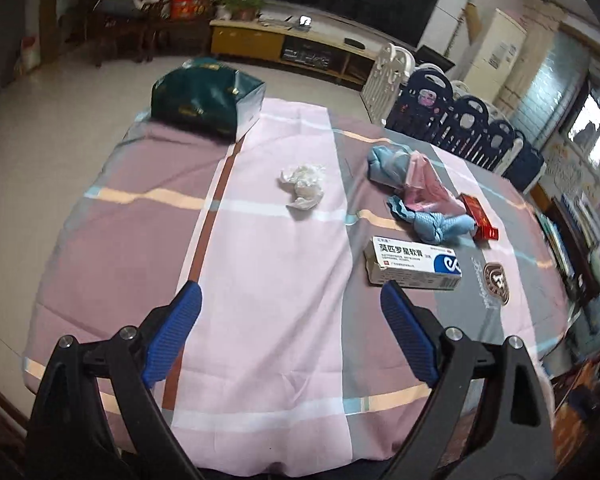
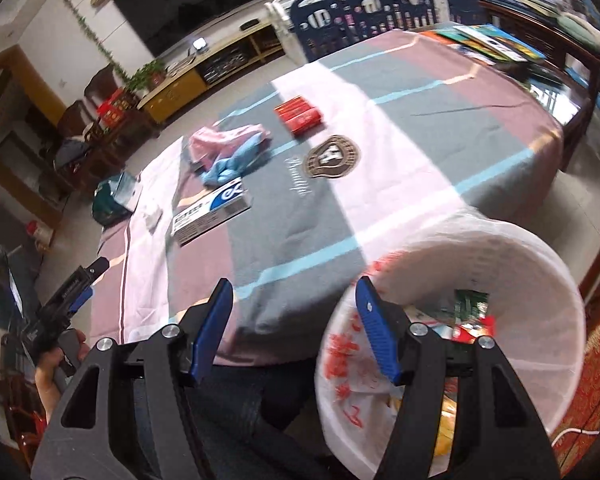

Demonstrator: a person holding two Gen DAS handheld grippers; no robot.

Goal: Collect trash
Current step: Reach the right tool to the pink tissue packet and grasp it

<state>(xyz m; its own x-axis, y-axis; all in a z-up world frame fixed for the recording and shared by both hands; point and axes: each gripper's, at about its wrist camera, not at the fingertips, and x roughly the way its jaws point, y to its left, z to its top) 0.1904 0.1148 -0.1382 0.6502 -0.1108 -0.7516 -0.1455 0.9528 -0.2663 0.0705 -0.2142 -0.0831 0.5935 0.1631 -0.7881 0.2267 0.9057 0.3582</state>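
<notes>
On the table's striped cloth [image 1: 280,288] lie a crumpled white tissue [image 1: 303,186], a blue and pink crumpled wrapper pile [image 1: 418,196], a white and blue ointment box [image 1: 414,265] and a red box [image 1: 480,216]. My left gripper [image 1: 290,300] is open and empty above the near part of the cloth. My right gripper [image 2: 294,300] is open and empty at the table's near edge, beside a white bin [image 2: 540,280] lined with a printed bag holding trash. The right wrist view also shows the ointment box [image 2: 210,210], the wrapper pile [image 2: 230,150], the red box [image 2: 299,114] and the left gripper [image 2: 76,288].
A dark green gift bag [image 1: 206,98] stands at the table's far left corner. Blue and white fence panels [image 1: 452,120] stand behind the table. Books [image 2: 492,42] lie at the far right. A TV cabinet [image 1: 284,46] stands by the wall.
</notes>
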